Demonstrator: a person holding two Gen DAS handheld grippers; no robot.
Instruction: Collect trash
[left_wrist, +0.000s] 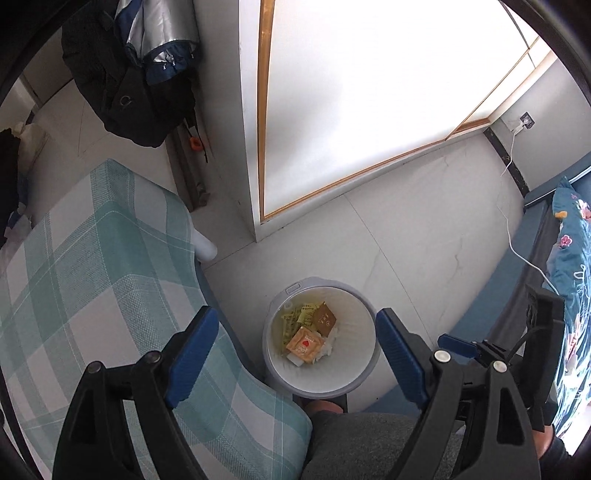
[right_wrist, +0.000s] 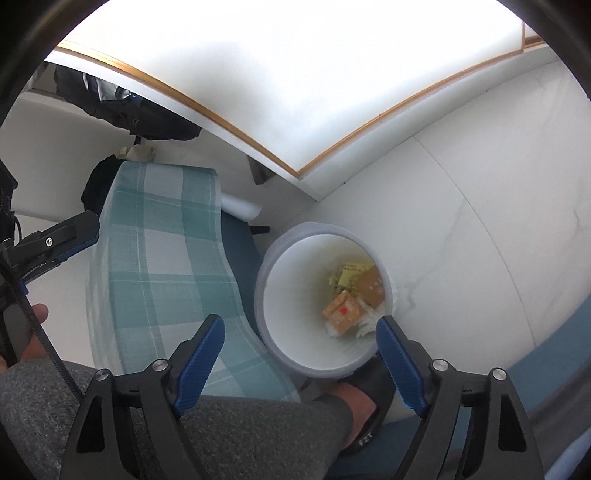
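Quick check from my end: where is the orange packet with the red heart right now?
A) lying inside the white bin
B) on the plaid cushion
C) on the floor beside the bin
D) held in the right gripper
A: the orange packet lies among the other wrappers inside the white bin; the right gripper is open and empty.

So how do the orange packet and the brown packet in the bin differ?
The orange packet is paler, carries a red heart and lies nearer the middle; the brown packet is darker, has small white print and leans by the wall. Both are flat squares inside the white bin.
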